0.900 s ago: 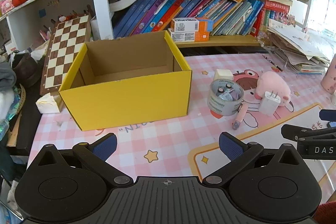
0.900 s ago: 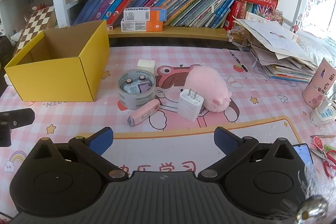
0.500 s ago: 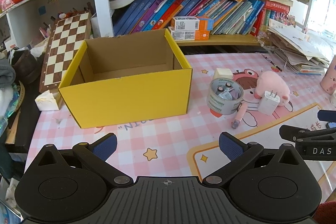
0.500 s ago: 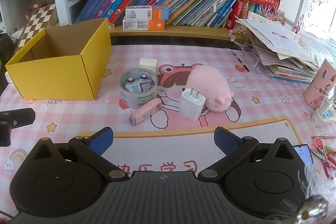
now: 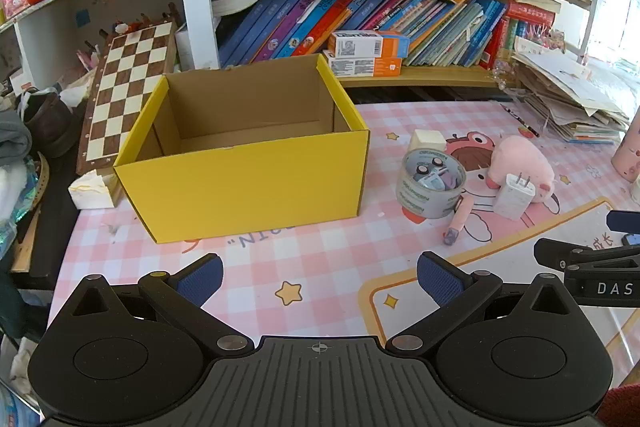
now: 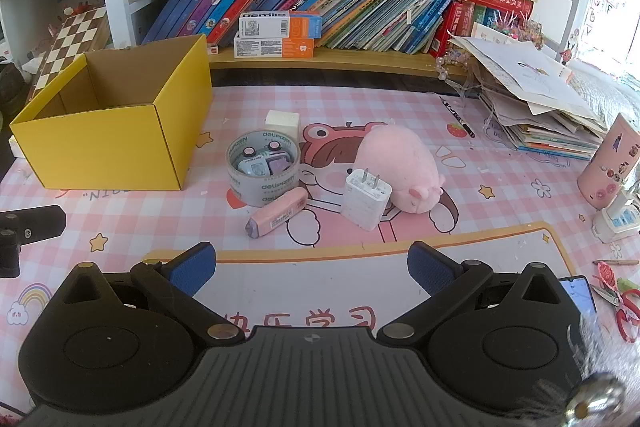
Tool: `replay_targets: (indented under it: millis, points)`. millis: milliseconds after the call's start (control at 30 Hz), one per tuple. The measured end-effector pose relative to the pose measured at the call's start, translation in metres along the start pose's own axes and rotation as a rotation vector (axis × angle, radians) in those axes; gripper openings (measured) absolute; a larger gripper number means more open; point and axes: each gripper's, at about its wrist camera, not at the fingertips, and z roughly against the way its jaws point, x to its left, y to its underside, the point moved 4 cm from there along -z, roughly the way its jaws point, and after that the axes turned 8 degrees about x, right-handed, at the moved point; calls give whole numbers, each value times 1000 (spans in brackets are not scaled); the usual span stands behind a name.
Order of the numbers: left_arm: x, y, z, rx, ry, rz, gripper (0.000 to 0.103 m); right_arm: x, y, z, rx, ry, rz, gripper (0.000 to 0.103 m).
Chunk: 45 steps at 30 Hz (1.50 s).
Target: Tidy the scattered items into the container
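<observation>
Little has moved since the earlier frames: both views drift slightly, items sit a touch lower and larger in the right wrist view, nothing picked up yet. Yellow box (image 6: 108, 131) sits at left of the right wrist view, open top, nothing visible inside; in the left wrist view it fills centre frame (image 5: 244, 187). Scattered items lie right of the box on the pink surface (image 6: 500, 187): tape roll (image 6: 262, 169) with small bits inside it, white block (image 6: 282, 123) just behind the roll, pink eraser (image 6: 277, 213) touching or just beside the roll's front edge, white charger (image 6: 366, 201) leaning against the pink plush pig (image 6: 398, 167). Right gripper (image 6: 312, 263) hovers low at bottom centre, fingers spread wide, holding nothing, aimed roughly at eraser and charger. Left gripper (image 5: 320, 275) also spread and empty, bottom centre of its view, facing the box front.

Step in hand, by my read: approach for the first pick; task barely started, all items still outside the box. Next move likely calls for the right gripper to advance and drop over the eraser or charger, align fingers across the narrow side, close, then carry left over the box rim. Charger may tip when touched; plush is soft and will squash.
</observation>
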Motion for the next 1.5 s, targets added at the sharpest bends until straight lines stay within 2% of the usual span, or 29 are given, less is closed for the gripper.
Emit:
replay_targets:
  millis: [1167,1500]
  points:
    - [-4,-1,-3,20,15,-2,103,1,-1,-4,9,-8,6,103]
    - [-14,-2,-4,21,16,-29,103,0,-3,-5,1,-36,26,103]
